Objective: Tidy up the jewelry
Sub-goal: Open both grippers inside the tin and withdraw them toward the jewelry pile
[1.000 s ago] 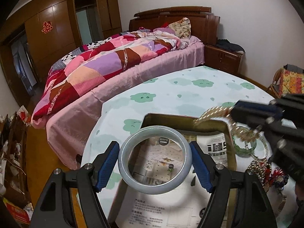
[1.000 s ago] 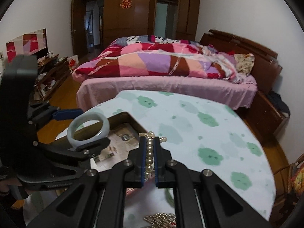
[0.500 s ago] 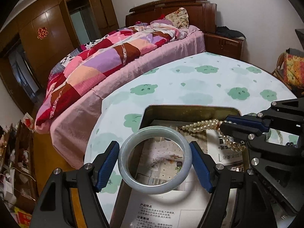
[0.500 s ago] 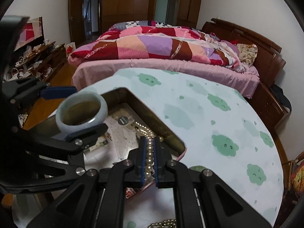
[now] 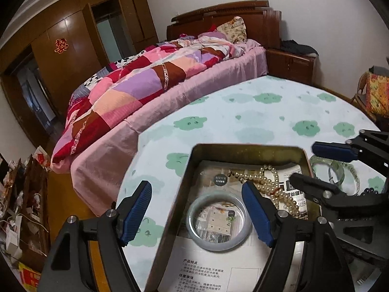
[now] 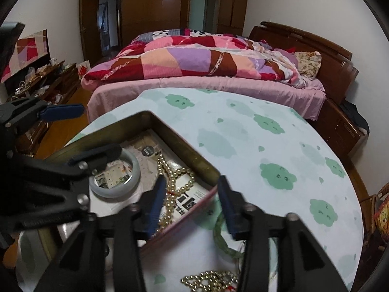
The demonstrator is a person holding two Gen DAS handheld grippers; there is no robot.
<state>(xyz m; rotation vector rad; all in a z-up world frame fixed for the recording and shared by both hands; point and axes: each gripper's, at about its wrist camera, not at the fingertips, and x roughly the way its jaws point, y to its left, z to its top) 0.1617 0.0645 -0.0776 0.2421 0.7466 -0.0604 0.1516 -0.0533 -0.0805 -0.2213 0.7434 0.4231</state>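
**Jewelry sorting, part done: two pieces in the tin, several left outside**

Landmark for all places: the open metal tin point(image 5: 245, 149).

1. Bed point(image 6: 218, 82), with a patchwork quilt. Beyond the tin, past the far edge of the worktop.
2. Worktop point(image 6: 267, 146), round, under a pale cloth with green cloud prints. It carries the tin near its close edge.
3. Tin, rectangular, lid off, lined with printed paper sheets. It receives the sorted pieces.
4. Left claw point(image 5: 197, 215), over the tin's near left corner. Jaws spread wide, nothing between the pads; the bangle lies below them, free of contact.
5. Right claw point(image 6: 192, 206), over the tin's right wall. Its jaws have just been opening; they now stand apart, the necklace lying between and below them, not pinched.
6. Pale bangle point(image 5: 218, 221), flat on the paper inside the tin, near side. Judged placed.
7. Pearl necklace point(image 5: 272, 187), heaped inside the tin against the right wall, beside the bangle. Judged placed, though a strand runs close to the rim.
8. Green bangle point(image 5: 336, 172), on the cloth just outside the tin's right wall. Not yet sorted.
9. Gold bead chain point(image 6: 211, 278), on the cloth outside the tin, nearest the right camera. Not yet sorted.
10. Dark beads point(image 5: 369, 191), outside the tin beyond the green bangle, mostly hidden by the right claw. Kind cannot be told.

Status: two items in; at least the green bangle and the gold chain remain.
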